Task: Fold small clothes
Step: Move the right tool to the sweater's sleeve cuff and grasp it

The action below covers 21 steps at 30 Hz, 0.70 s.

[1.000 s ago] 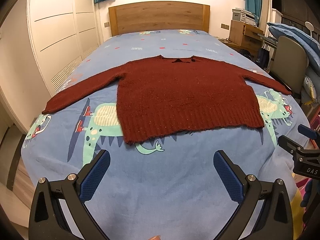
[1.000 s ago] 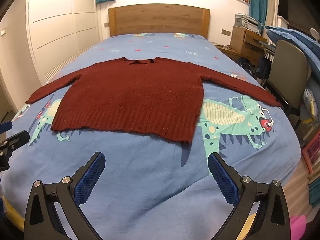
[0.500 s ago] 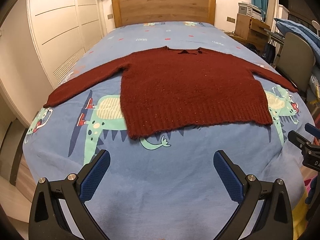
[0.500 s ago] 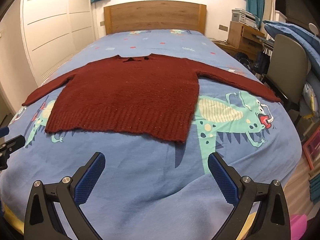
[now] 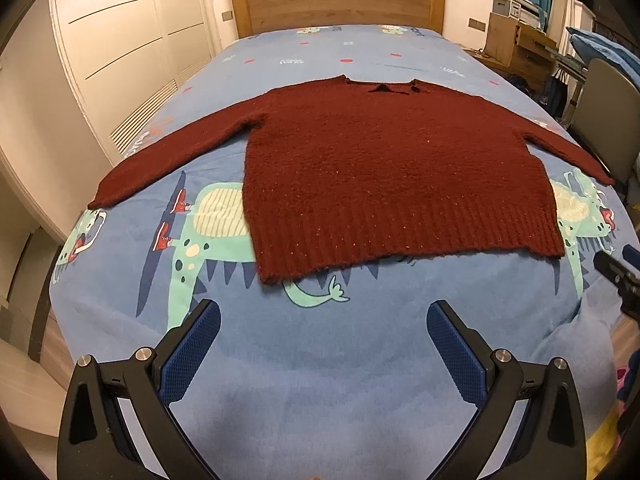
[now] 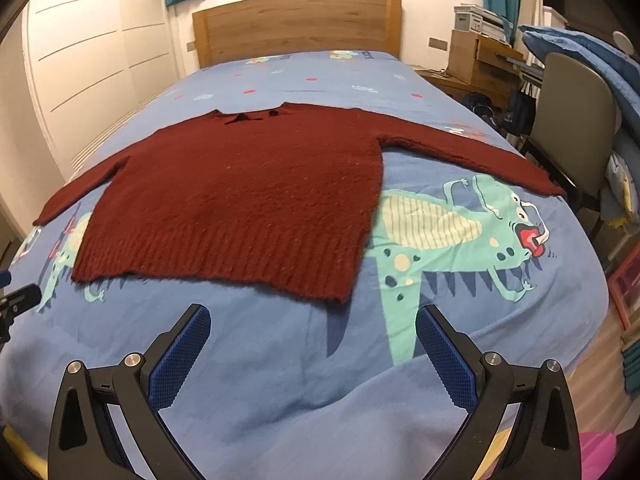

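Observation:
A dark red knitted sweater (image 5: 384, 168) (image 6: 248, 196) lies flat on the blue bed, collar toward the headboard, both sleeves spread out to the sides. My left gripper (image 5: 323, 322) hovers open over the sheet just short of the hem's left corner (image 5: 272, 276). My right gripper (image 6: 312, 326) is open too, just short of the hem's right corner (image 6: 336, 294). Neither touches the sweater. Each gripper shows at the edge of the other's view: the right one (image 5: 618, 276), the left one (image 6: 16, 300).
The blue sheet (image 5: 320, 380) carries a green dinosaur print. A wooden headboard (image 5: 340, 0) stands at the far end and white wardrobe doors (image 5: 120, 48) line the left. A chair (image 6: 572, 120) and a wooden desk (image 6: 480, 60) stand right of the bed.
Both grippers have moved forward toward the sweater's hem, which now lies closer to the fingertips. Both stay open. The sweater has not moved.

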Motion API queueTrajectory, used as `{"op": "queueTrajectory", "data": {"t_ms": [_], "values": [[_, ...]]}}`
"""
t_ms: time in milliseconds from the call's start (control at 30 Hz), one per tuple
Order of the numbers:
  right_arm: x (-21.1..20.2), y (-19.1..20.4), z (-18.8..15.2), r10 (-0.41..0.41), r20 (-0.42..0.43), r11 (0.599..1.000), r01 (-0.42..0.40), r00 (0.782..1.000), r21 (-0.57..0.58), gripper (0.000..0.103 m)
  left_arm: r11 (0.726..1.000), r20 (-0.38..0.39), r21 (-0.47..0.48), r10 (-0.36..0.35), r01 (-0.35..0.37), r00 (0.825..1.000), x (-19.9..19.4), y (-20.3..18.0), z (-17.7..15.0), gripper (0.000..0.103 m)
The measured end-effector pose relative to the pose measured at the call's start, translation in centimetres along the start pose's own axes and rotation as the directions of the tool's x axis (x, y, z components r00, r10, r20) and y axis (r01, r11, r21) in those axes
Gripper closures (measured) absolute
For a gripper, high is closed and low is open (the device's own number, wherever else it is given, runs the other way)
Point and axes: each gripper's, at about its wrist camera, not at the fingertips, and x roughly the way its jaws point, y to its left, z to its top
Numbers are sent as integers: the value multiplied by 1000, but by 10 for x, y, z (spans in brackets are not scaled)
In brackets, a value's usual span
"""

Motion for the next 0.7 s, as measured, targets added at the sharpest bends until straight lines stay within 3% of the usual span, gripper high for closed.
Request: {"op": "queueTrajectory", "data": {"t_ms": [233,367,567,700], "values": [[22,-39,26,-17,10,998,16,1000,67,1,999,-42,-34,-4,2,999,16,2,16,1],[42,-83,42,-9,18,985,5,1000,175,1,998,-79,-69,0,-5,997,28,7,26,1],[82,-168,64,-34,16,933,26,999,359,1,992,-131,-124,13,-29,991,46,16,41,1],[107,-227,79,-57,21,877,40,998,479,1,988,-153,-155,2,-26,988,57,19,48,1]]}}
